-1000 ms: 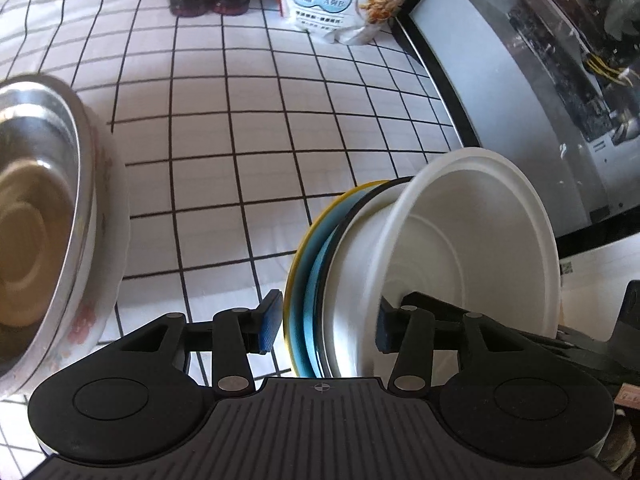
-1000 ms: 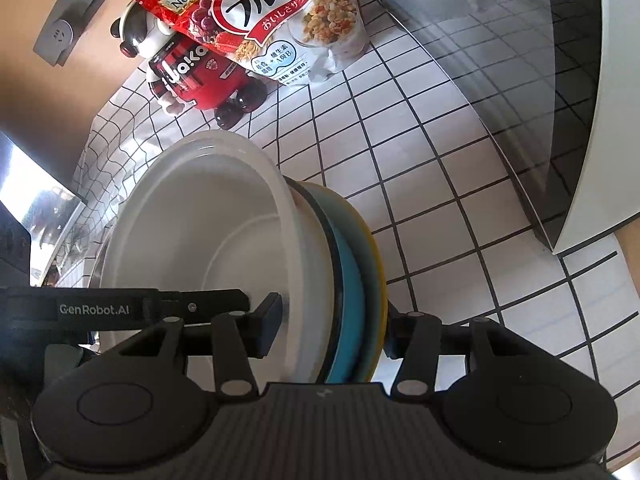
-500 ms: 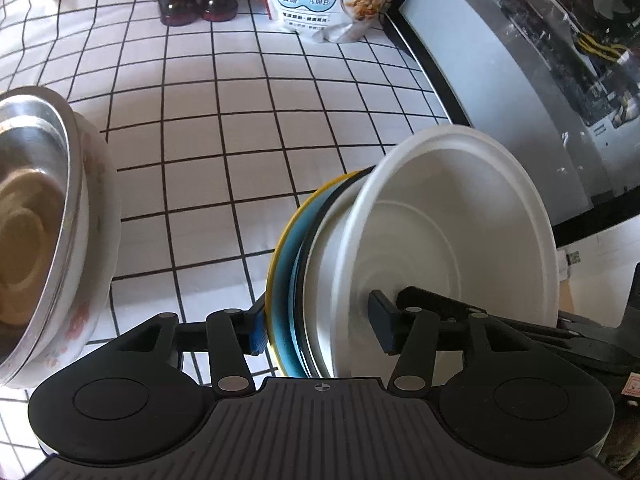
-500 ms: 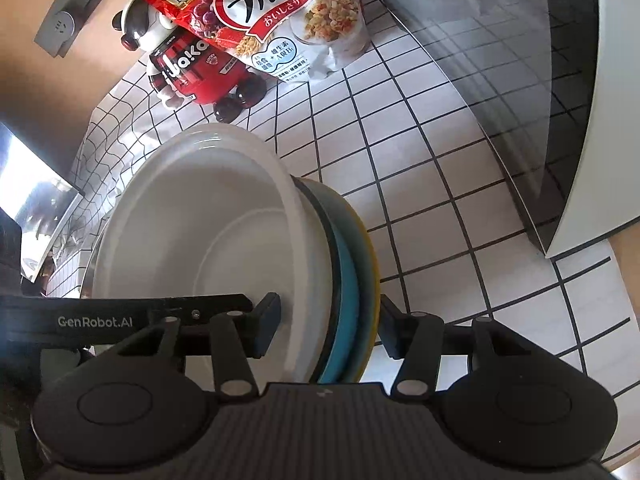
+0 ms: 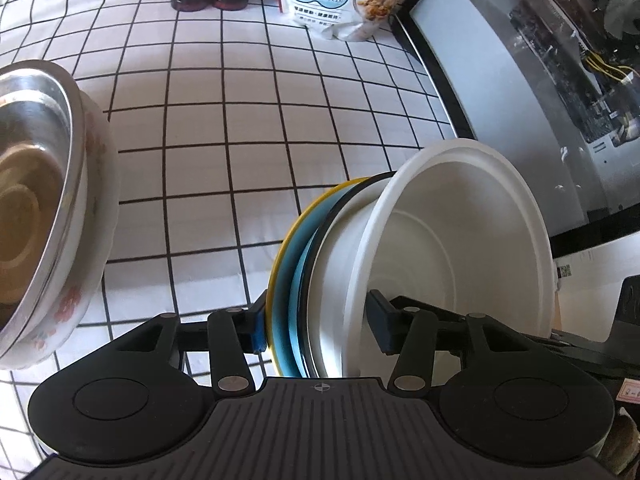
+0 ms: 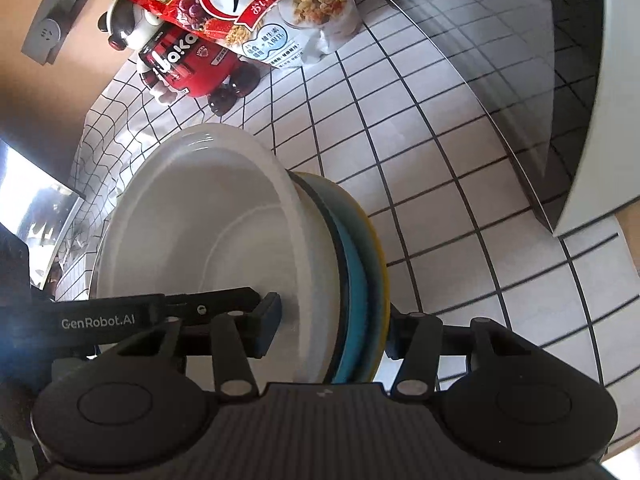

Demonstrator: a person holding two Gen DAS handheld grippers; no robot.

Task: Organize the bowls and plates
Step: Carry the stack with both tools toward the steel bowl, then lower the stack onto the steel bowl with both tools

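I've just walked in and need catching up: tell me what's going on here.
A person is handling one stack of dishes with both grippers. The right gripper has its jaws clamped on the stack, a white bowl on black, blue and yellow plates, tipped on edge above the checked tablecloth. The left gripper appears to clamp it too. A metal bowl sits inside a floral bowl nearby.
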